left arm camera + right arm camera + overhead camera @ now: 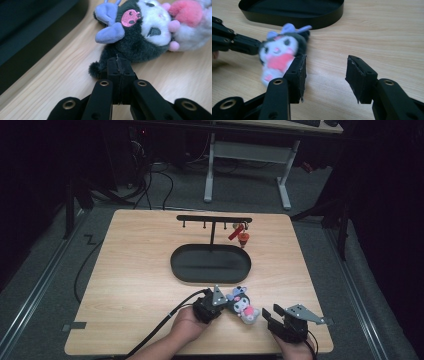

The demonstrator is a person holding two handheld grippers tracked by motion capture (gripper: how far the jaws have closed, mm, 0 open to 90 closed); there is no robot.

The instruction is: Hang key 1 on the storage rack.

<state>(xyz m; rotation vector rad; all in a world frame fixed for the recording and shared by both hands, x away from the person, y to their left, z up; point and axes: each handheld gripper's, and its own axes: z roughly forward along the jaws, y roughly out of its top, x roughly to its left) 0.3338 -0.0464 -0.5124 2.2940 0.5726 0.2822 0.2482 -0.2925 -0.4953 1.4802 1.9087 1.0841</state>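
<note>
Plush doll (243, 306) lies on the table (135, 270) at six o'clock of the black tray (210, 265), left tongs (119, 65) clamped on its dark ear tuft, likely for lifting, right tongs (274, 316) agape, empty.

The high view is dim: the table (150, 270) is lit from above, while the room around it from 9 through 12 to 3 o'clock sinks into black. The left gripper view is bright, soft towards 9 o'clock. In the right gripper view the plush (279, 55) is smeared by motion blur.
</note>
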